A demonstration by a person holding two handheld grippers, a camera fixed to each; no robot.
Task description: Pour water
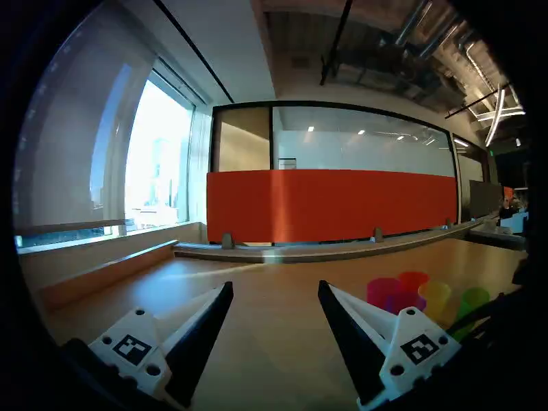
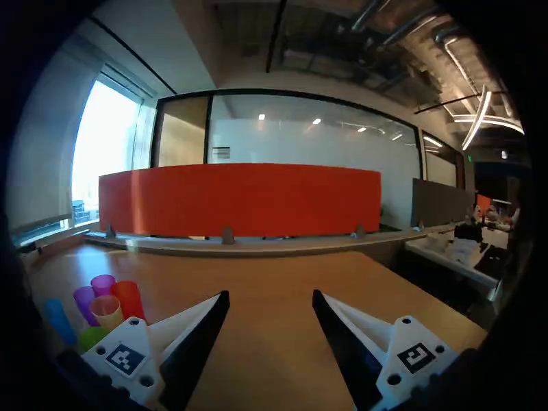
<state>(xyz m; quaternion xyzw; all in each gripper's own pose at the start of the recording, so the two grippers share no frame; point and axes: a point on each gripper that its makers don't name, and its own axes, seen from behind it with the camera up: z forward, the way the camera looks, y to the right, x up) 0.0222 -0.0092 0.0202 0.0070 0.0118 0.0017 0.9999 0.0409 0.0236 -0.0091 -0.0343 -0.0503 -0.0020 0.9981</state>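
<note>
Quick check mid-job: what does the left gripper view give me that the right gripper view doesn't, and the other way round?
Left gripper view: the left gripper, open with nothing between its fingers, and a long run of the wooden ledge under the window.

Right gripper view: the right gripper, also open and empty, a blue cup at the cluster's near edge, a cluttered side desk and a grey partition.

Both: the wooden table, the orange divider, the window, and the coloured cups, which sit right of the left gripper and left of the right gripper.
</note>
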